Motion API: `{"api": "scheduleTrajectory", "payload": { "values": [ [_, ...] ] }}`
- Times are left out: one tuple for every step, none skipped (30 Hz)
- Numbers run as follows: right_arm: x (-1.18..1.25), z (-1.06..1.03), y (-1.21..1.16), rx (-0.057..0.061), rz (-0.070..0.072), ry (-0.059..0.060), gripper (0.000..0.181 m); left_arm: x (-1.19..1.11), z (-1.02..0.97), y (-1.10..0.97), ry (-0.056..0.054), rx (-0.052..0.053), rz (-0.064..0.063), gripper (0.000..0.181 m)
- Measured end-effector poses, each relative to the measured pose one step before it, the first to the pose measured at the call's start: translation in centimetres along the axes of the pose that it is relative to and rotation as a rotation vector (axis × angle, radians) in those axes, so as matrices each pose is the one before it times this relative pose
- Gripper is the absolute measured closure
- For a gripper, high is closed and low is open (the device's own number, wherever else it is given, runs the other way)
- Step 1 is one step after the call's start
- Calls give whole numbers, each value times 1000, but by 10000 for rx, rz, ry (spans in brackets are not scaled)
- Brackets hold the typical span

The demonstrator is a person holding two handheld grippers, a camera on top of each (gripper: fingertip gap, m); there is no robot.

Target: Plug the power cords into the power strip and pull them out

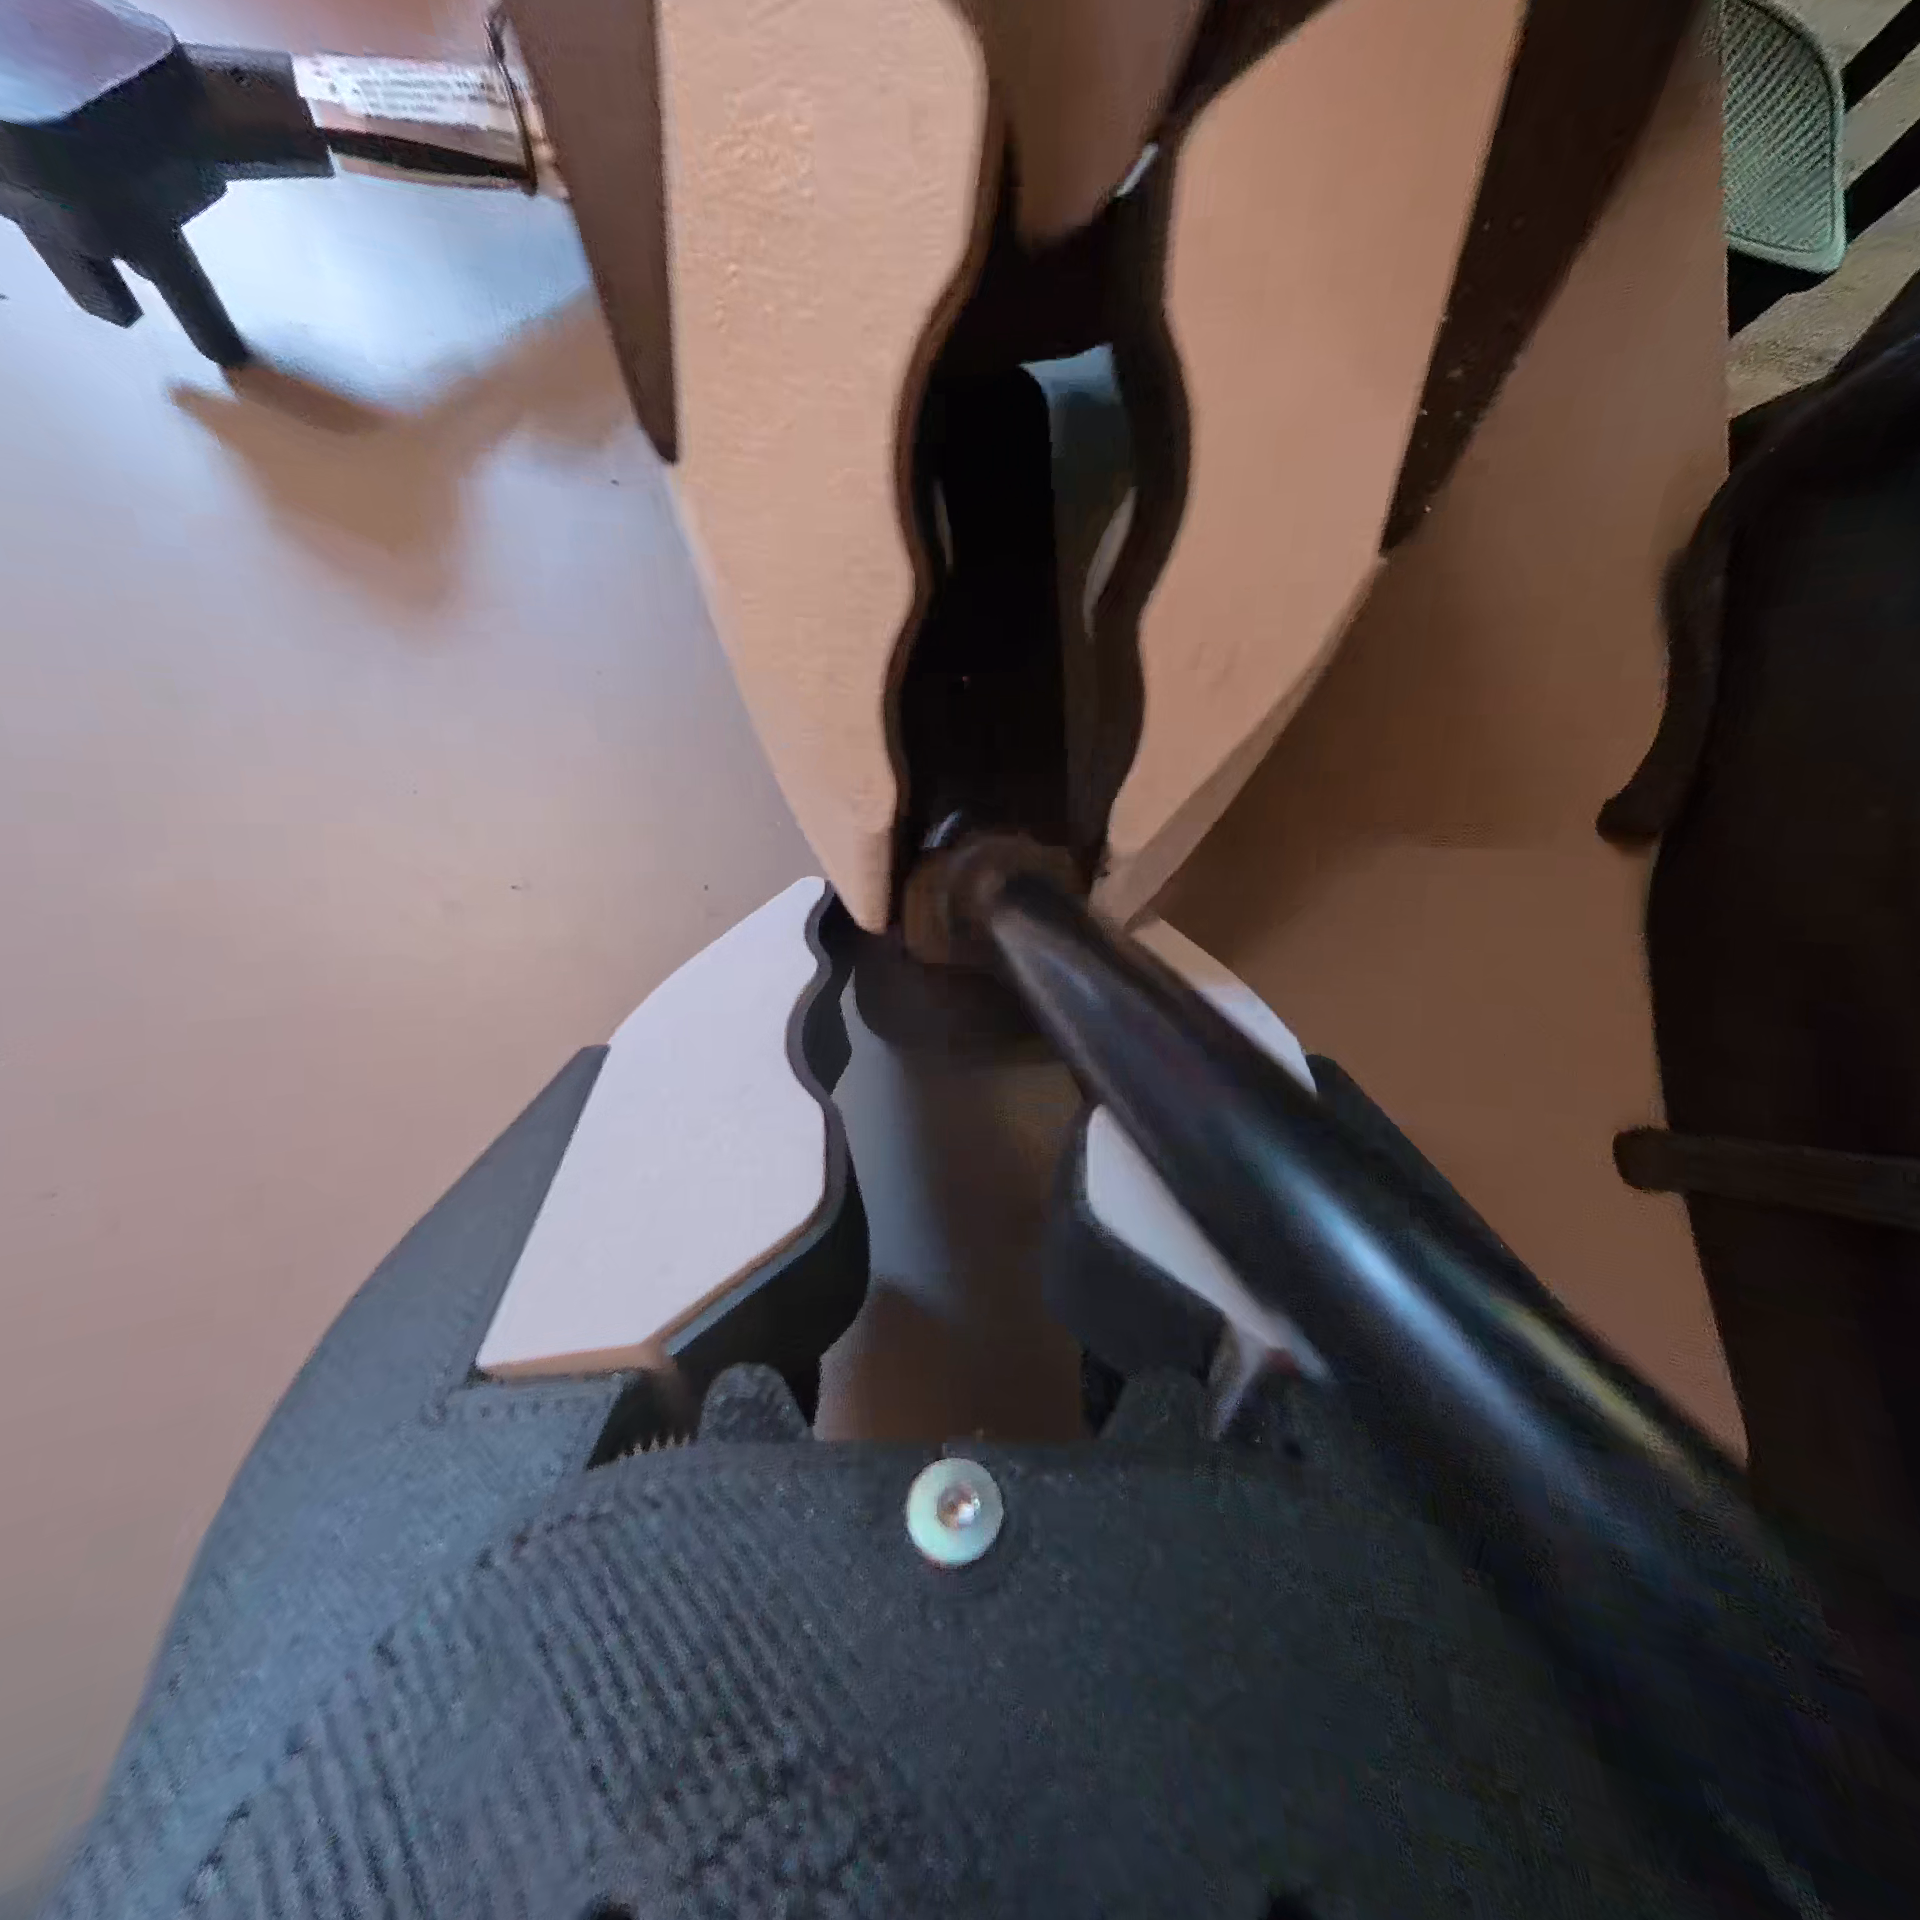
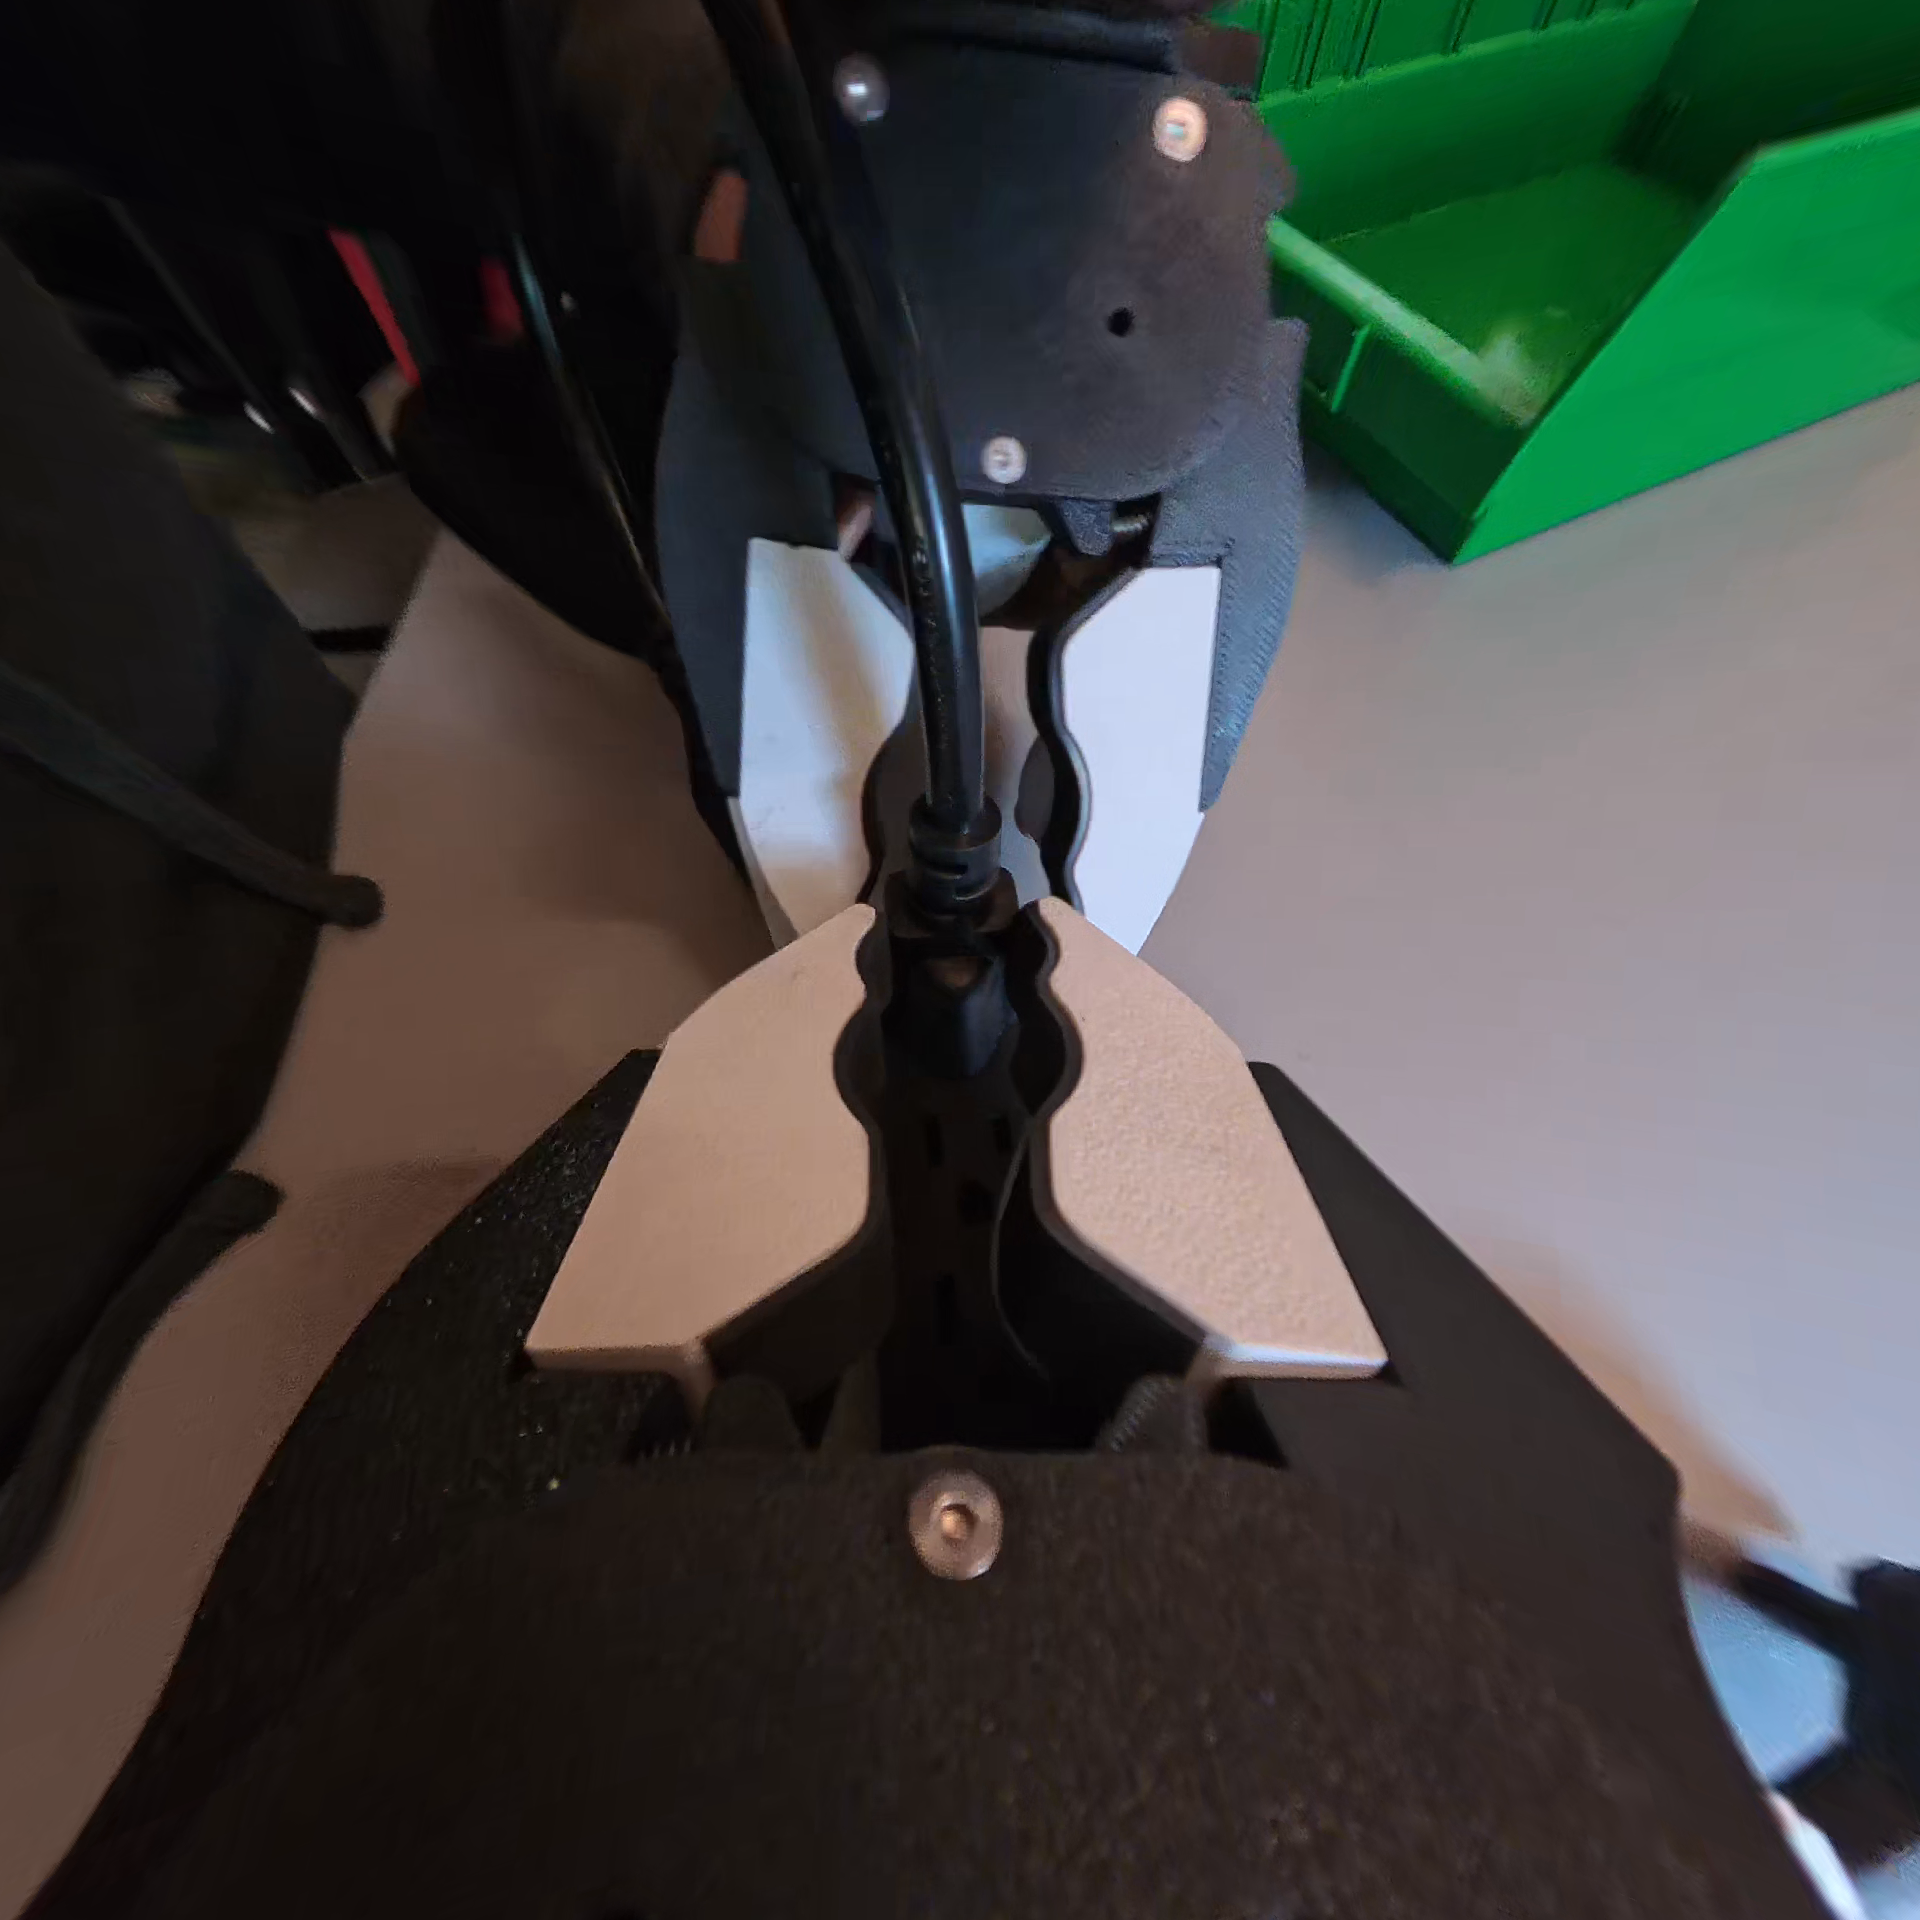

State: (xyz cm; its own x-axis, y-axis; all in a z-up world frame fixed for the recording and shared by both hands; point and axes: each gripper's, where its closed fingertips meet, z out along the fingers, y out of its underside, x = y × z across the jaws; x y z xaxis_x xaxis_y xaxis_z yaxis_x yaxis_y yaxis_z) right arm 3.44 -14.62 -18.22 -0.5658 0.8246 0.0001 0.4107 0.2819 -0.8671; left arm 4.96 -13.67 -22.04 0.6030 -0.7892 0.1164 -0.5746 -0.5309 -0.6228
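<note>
R gripper [image 2: 951, 925] is nearly closed around the black strip [image 2: 940, 1174], which runs lengthwise between its fingers. L gripper [image 1: 987, 914] faces it tip to tip, pinched on the plug [image 2: 961, 1003] end where the cord [image 1: 1299, 1174] exits. 1 plug seems seated in the strip. Cord's stiff but bendy, so hold the rigid plug body, not the cable. Strip's light; needs bracing.

Black power cord [image 2: 940, 665], green bins [image 2: 1621, 281] (white table [image 2: 1558, 935]).
</note>
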Motion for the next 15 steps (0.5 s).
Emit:
{"api": "scheduleTrajectory", "payload": {
  "values": [
    [-33, -142, -48, -130, -508, 284, 161, -93, 24, -95, -115, 119, 222, 141],
    [-13, -75, 34, 7, -42, 15, 161, 9, 76, -64, 34, 116, -86, 140],
    [57, -40, 79, 81, 204, -120, 161, 44, 79, -22, 100, 40, -162, 139],
    [158, -82, 106, 59, 317, -195, 161, 12, 98, -82, -45, -29, -62, 139],
    [230, -79, 122, 137, 421, -294, 161, -69, 98, -58, -192, -93, 14, 139],
    [100, -99, 111, 175, 625, -416, 161, 7, 101, -30, -72, -59, -113, 139],
    [64, -33, -33, 107, 269, -23, 162, -9, 27, -43, 69, 61, -109, 139],
    [-162, 33, -25, -140, -253, 182, 162, 39, 1, 14, 74, 63, 50, 139],
    [-269, 28, -72, -181, -517, 282, 163, 10, -19, 5, 39, 33, 147, 139],
    [-130, -24, -174, -9, -516, 322, 163, -128, -105, -51, 55, 104, 22, 139],
    [125, -159, -60, 88, -91, 59, 163, -179, -9, -144, 11, 204, -135, 138],
    [136, -159, 18, 162, 336, -162, 163, -87, 78, -111, -23, 122, -80, 138],
    [159, -80, 103, 100, 55, 25, 162, -131, 91, -35, -33, 59, -49, 137],
    [274, 23, 222, -12, 133, -19, 163, -148, 153, 30, -17, 81, -133, 137],
    [262, -55, 39, 112, 353, -152, 163, -73, 63, -27, 36, 89, -219, 137]
  ]
}}
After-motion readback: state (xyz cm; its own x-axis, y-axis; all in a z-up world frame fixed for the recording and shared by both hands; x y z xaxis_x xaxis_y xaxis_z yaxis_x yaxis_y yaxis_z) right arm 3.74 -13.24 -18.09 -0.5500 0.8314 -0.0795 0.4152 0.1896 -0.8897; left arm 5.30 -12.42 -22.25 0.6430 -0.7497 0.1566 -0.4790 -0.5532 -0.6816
